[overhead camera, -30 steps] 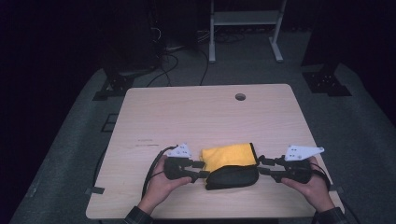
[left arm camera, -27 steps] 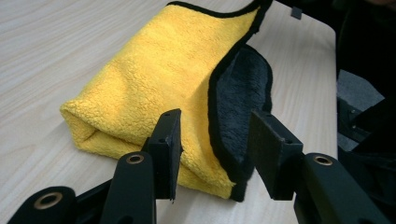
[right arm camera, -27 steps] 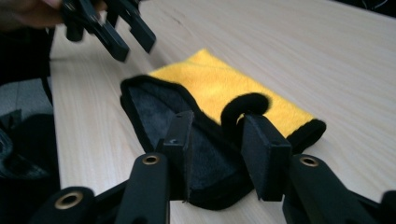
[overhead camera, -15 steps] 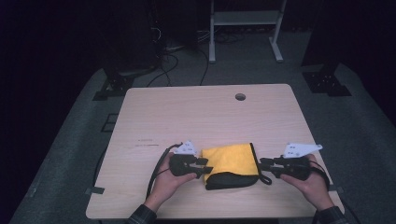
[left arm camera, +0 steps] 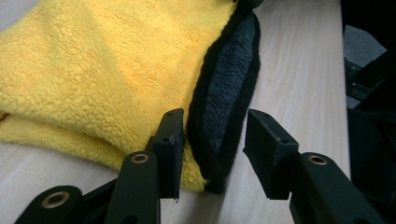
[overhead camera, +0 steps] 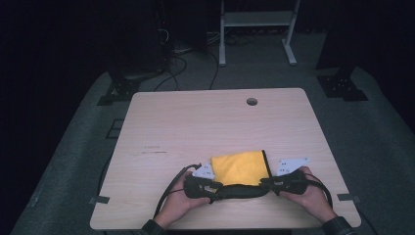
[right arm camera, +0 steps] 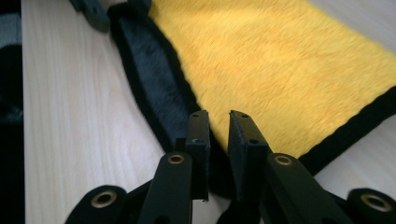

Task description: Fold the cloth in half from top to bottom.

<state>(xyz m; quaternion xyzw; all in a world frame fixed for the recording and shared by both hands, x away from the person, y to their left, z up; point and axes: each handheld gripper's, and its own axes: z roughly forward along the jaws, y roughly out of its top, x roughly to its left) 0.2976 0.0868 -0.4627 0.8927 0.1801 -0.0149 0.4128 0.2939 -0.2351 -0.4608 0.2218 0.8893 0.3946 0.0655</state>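
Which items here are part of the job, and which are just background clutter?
In the job:
- yellow cloth with grey underside, folded near the table's front edge
- left tool, at the cloth's near left corner
- right tool, at its near right corner, jaws just closing

Lying about:
- wooden table, its cable hole
- white stand and floor cables beyond

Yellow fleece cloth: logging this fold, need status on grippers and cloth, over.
Left gripper open, jaws astride the dark grey folded edge. Right gripper nearly closed at the opposite corner, grip unconfirmed. Yellow fleece cloth with black trim lies folded on the wooden table. No obstruction.
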